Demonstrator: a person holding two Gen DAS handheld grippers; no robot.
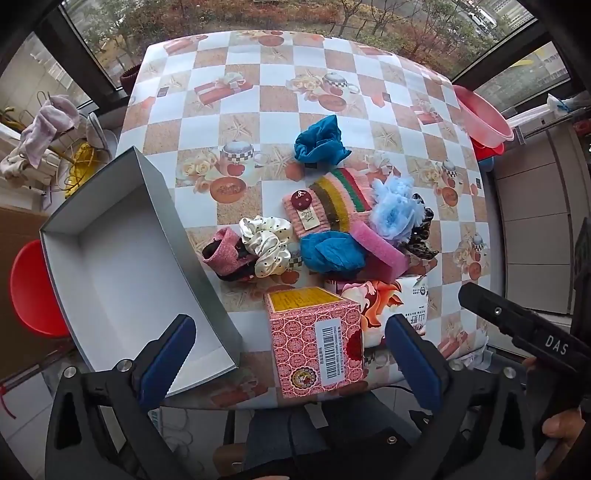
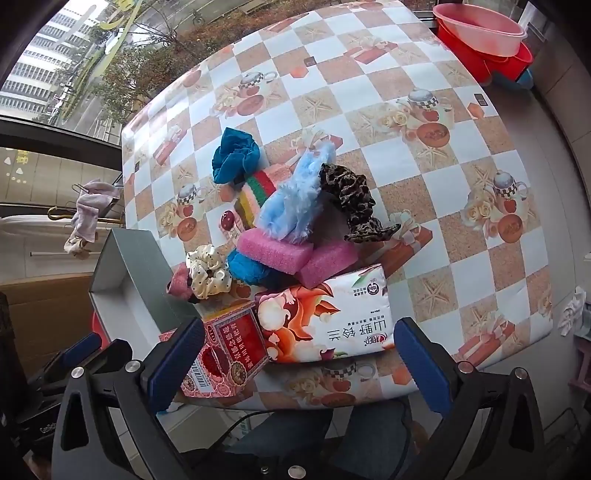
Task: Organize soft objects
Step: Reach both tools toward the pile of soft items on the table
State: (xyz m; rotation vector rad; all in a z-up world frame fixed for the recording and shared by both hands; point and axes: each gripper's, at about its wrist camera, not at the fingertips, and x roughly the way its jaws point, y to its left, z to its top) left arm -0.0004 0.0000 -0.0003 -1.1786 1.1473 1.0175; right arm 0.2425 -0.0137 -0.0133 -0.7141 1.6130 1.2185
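Observation:
A heap of soft things lies mid-table: a blue scrunchie (image 1: pixel 320 144) (image 2: pixel 234 157), a striped knit hat (image 1: pixel 332 201) (image 2: pixel 255 194), a pale blue fluffy scrunchie (image 1: pixel 397 208) (image 2: pixel 295 199), a leopard scrunchie (image 2: pixel 351 199), pink sponges (image 1: pixel 376 251) (image 2: pixel 273 251), a cream dotted scrunchie (image 1: pixel 264 245) (image 2: pixel 208 271), a pink band (image 1: pixel 225 253) and a second blue cloth (image 1: pixel 330 253). An empty grey box (image 1: pixel 122 266) (image 2: pixel 129 291) sits left. My left gripper (image 1: pixel 291 354) is open, before the table's near edge. My right gripper (image 2: pixel 299 360) is open, near the tissue pack (image 2: pixel 325 321).
A pink patterned carton (image 1: pixel 316 339) (image 2: pixel 225 350) stands at the near edge beside the tissue pack (image 1: pixel 399 306). Pink and red basins (image 1: pixel 484 118) (image 2: pixel 484 33) sit off the far right corner. A red stool (image 1: pixel 31 288) is left of the box.

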